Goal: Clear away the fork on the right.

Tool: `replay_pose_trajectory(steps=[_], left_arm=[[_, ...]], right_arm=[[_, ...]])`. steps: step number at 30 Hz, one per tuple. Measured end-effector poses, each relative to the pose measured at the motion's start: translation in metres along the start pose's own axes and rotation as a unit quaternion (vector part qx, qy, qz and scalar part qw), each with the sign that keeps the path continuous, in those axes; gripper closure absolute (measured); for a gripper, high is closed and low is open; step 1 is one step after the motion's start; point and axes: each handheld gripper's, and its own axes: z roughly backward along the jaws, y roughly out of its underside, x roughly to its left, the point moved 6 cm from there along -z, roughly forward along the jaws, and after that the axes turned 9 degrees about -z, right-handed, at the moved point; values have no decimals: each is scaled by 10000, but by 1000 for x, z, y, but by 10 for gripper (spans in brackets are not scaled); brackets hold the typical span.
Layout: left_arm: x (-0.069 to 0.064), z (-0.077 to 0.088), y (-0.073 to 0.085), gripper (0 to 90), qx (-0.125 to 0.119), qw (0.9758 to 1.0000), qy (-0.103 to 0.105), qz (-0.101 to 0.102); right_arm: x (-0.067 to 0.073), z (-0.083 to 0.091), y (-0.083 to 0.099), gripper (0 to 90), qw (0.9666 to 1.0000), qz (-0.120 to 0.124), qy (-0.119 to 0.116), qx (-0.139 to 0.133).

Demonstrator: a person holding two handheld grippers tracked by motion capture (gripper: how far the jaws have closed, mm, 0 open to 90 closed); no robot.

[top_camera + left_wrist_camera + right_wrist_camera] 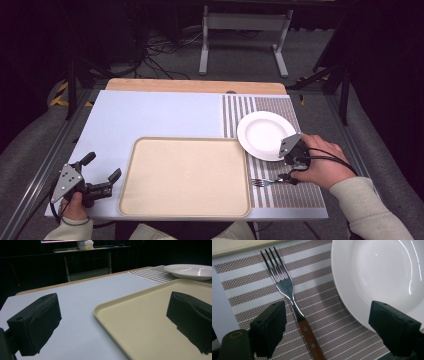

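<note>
Striped placemat point(249, 290) carries a fork point(287, 290) between the right gripper's point(334, 325) wide fingers point(269, 327), likely for pickup; left gripper point(112, 322) waits wide.

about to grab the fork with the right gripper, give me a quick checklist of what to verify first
1. Right gripper open: ok, jaws stand wide with no pad pressing on anything.
2. Fork between the jaws: ok, its wooden handle lies in the gap, close to one pad.
3. Fork flat on the placemat: ok, tines point toward the tray.
4. Plate clear of the grip: not ok, one jaw hangs over its rim.
5. Left gripper out of the way: ok, open at the tray's far side.
6. Tray free for the fork: ok.
</note>
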Motion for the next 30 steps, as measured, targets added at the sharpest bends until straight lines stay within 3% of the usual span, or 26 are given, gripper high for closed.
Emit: replay_pose_trajectory(steps=[6,13,23,30], left_arm=[[0,0,0,0,2,10000,-3,-1],[0,0,0,0,12,10000,0,2],[0,0,0,0,15,10000,9,9],[0,0,1,0,25,10000,8,6]], right_arm=[[0,0,-1,215,9999,139,25,31],[5,-4,1,254,9986,378,-242,290],[10,-16,8,316,9946,600,-491,690],[11,-32,18,389,9892,760,-601,1096]])
